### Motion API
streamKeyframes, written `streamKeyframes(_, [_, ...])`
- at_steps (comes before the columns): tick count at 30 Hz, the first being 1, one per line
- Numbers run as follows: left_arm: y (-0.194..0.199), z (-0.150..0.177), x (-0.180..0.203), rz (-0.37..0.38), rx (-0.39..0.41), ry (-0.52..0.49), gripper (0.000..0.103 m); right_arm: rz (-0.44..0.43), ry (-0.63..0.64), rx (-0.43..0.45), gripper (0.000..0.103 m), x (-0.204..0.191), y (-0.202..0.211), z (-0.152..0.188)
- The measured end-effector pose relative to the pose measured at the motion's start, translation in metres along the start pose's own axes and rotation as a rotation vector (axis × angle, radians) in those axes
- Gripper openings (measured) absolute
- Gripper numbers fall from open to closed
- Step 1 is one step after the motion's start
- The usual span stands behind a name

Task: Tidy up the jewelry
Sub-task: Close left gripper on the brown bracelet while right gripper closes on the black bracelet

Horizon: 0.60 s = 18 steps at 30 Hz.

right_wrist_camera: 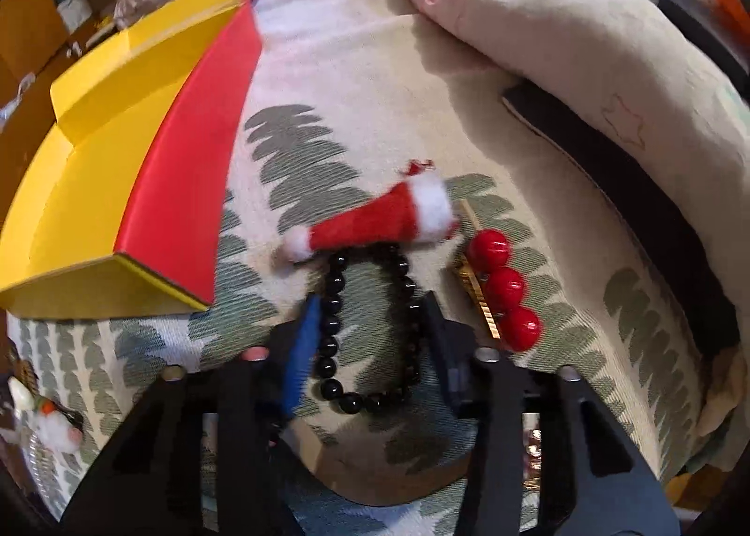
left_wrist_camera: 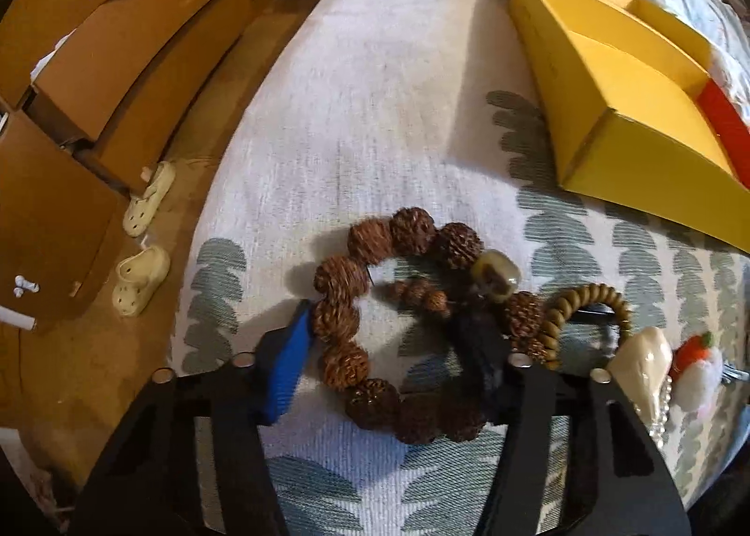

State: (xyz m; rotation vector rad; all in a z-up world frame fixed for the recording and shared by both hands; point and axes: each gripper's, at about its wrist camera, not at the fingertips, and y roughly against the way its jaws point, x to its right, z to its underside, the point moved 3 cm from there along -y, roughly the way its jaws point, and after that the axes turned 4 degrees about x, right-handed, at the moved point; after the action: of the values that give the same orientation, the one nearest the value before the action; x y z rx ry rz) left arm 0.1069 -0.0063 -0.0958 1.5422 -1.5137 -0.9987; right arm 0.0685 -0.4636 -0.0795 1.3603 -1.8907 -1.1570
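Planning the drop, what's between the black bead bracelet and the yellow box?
Right wrist view: only bare patterned bedspread between black bead bracelet and yellow box.

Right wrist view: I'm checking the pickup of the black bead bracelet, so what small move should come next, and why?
Probably lift slightly. The right gripper has its jaws on both sides of the black bead bracelet, which lies flat on the patterned bedspread; the yellow cardboard box waits open on the left.

Both the left gripper (left_wrist_camera: 389, 348) and the right gripper (right_wrist_camera: 370, 334) point steeply down, fingers part-way apart.
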Motion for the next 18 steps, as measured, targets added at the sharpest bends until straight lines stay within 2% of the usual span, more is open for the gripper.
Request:
streamKeyframes(2, [0.002, 0.001, 0.003, 0.004, 0.005, -0.009, 0.051, -0.027, -0.023, -0.002, 0.034, 0.007, 0.002, 0.0])
streamKeyframes(6, [0.006, 0.002, 0.006, 0.016, 0.02, -0.027, 0.036, -0.056, -0.059, -0.001, 0.028, 0.014, 0.006, 0.001])
streamKeyframes(11, [0.01, 0.002, 0.002, 0.047, 0.025, -0.009, 0.022, -0.1, -0.091, 0.011, 0.022, 0.019, 0.014, 0.003])
streamKeyframes(13, [0.012, 0.002, 0.001, 0.053, 0.029, -0.005, 0.021, -0.099, -0.093, 0.031, 0.021, 0.019, 0.021, 0.003])
streamKeyframes(15, [0.015, 0.003, 0.001, 0.065, 0.037, 0.002, 0.02, -0.123, -0.102, 0.047, 0.012, 0.02, 0.028, 0.003])
streamKeyframes(18, [0.02, 0.001, 0.001, 0.087, 0.057, 0.01, 0.02, -0.137, -0.098, 0.066, 0.011, 0.019, 0.034, 0.003])
